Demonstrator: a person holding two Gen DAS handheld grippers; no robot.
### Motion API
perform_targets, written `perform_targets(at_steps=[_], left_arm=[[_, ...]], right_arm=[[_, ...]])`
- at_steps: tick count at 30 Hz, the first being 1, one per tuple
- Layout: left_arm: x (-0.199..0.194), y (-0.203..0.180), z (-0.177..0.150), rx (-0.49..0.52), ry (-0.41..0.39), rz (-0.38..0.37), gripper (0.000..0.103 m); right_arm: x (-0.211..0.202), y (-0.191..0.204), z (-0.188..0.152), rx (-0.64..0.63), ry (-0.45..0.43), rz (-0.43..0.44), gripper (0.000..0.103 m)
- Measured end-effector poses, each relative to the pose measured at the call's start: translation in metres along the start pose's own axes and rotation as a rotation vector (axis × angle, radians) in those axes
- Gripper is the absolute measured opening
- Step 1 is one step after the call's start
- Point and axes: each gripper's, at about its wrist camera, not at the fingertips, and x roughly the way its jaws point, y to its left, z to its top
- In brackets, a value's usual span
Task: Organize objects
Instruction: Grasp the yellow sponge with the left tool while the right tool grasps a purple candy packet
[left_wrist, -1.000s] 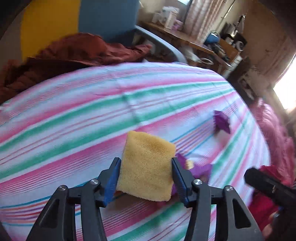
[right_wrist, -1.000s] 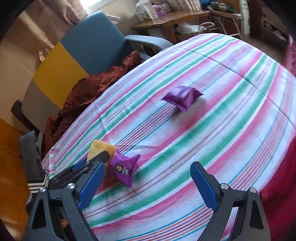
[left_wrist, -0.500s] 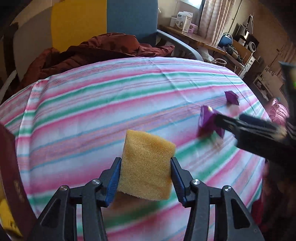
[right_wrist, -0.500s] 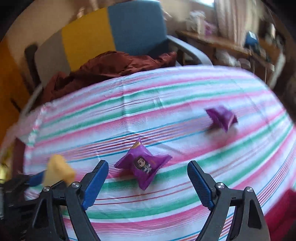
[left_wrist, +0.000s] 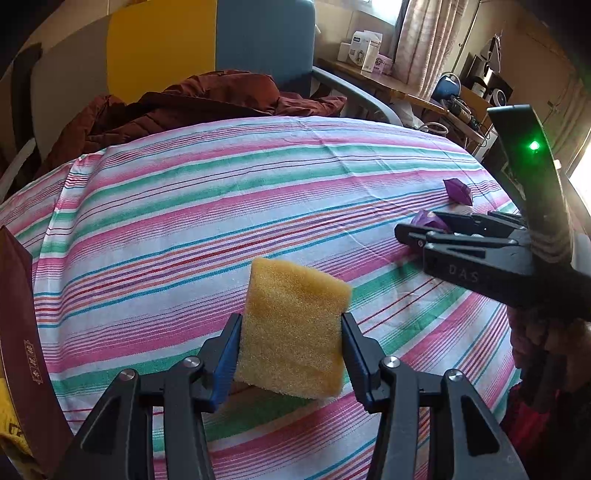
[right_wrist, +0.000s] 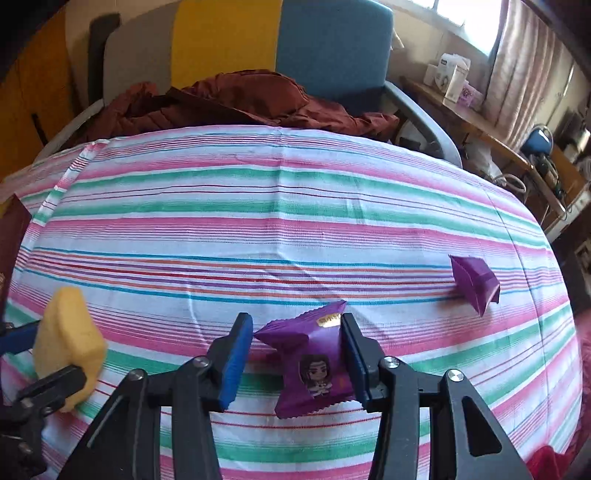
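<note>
My left gripper (left_wrist: 291, 319) is shut on a yellow sponge (left_wrist: 295, 295), which it holds above the striped tablecloth (left_wrist: 184, 206). From the right wrist, the sponge (right_wrist: 68, 332) shows at the far left. My right gripper (right_wrist: 296, 321) is closing on a purple snack packet (right_wrist: 314, 354) printed with a cartoon figure. Both pads touch the packet's sides and it looks squeezed. The left wrist view shows the right gripper (left_wrist: 406, 230) from the side, with the packet (left_wrist: 428, 220) at its tips. A second purple packet (right_wrist: 476, 282) lies farther right on the cloth.
A dark red box (left_wrist: 18, 332) stands at the table's left edge. Behind the table is a yellow and blue chair (left_wrist: 258, 44) with a rust-brown garment (left_wrist: 203, 96) heaped on it. A cluttered wooden desk (right_wrist: 491, 136) runs along the back right.
The right gripper's jaws have come in from wide apart onto the near purple packet, and its view has rolled level. The left gripper, still holding the sponge, shifted sideways early and then stayed put.
</note>
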Motion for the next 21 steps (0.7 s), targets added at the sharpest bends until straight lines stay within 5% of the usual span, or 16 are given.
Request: perform_targets(at_steps=[5,12,15,21], left_arm=[[-0.004,-0.002,-0.004,0.011,-0.008,0.008,0.052],[-0.012,-0.001,-0.012,0.014,-0.006,0.005,0.052],[-0.014,0.002,-0.015,0.007,-0.004,-0.003,0.052],[-0.019,0.002,-0.020,0.005,-0.016,-0.004,0.051]], right_arm=[[0.001,0.006,-0.001,-0.018,0.017,0.023,0.048],[0.011,-0.006,-0.008,0.005,0.091,0.094,0.062],[0.010,-0.006,-0.008,0.005,0.090,0.084,0.052],[0.004,-0.002,-0.004,0.017,0.085,0.105,0.049]])
